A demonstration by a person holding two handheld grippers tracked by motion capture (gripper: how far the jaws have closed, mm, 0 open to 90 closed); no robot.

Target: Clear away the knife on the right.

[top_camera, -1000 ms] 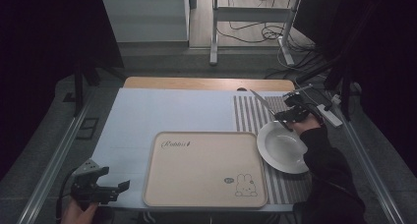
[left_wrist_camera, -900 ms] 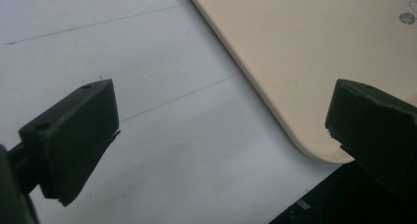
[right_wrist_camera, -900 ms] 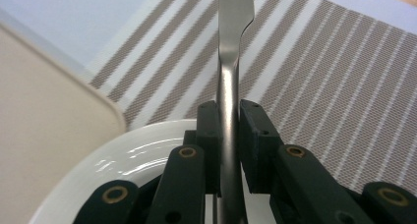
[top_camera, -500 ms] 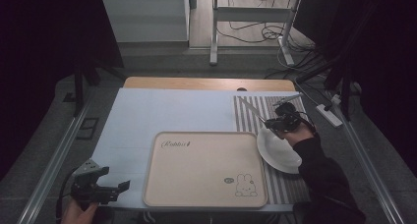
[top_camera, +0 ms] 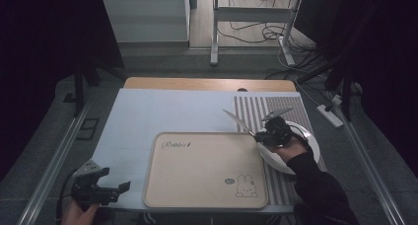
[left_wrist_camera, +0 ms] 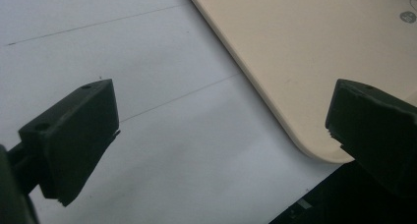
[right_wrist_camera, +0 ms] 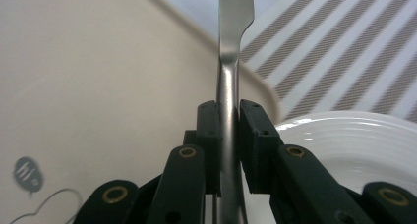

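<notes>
Right gripper (right_wrist_camera: 227, 130) has the knife (right_wrist_camera: 231, 62) — jaws clamped narrow on the handle, blade sticking straight out ahead of me. In the high view the knife (top_camera: 240, 122) hangs off the worktop, tip pointing up-left, over the seam where the beige placemat (top_camera: 197, 175) meets the striped cloth (top_camera: 256, 109). White plate (top_camera: 308, 136) sits just behind my right hand (top_camera: 288, 148), partly under it, near the mat's right edge.

Left gripper (top_camera: 101, 188) is parked at the near-left corner, jaws wide, nothing btwn them. From the left gripper view I'm looking past both pads at pale worktop cover (left_wrist_camera: 147, 86) and the rounded corner of the placemat (left_wrist_camera: 305, 62). Idle for now.

My read: I'm carrying the knife over to lay it by the plate, prob. on the mat.

Risks from here:
- Grip is on a thin, slick metal handle w/ most of the length cantilevered out front. A quick wrist turn could let it pivot in the jaws & droop tip-first.
- Plate is v. close to my hand. Swinging back to the right could clip its rim & shove it toward the worktop edge.
- Coming down too steep, the tip could dig into the mat edge & drag it.
- Releasing while tilted = knife clatters or slides onto the plate.
</notes>
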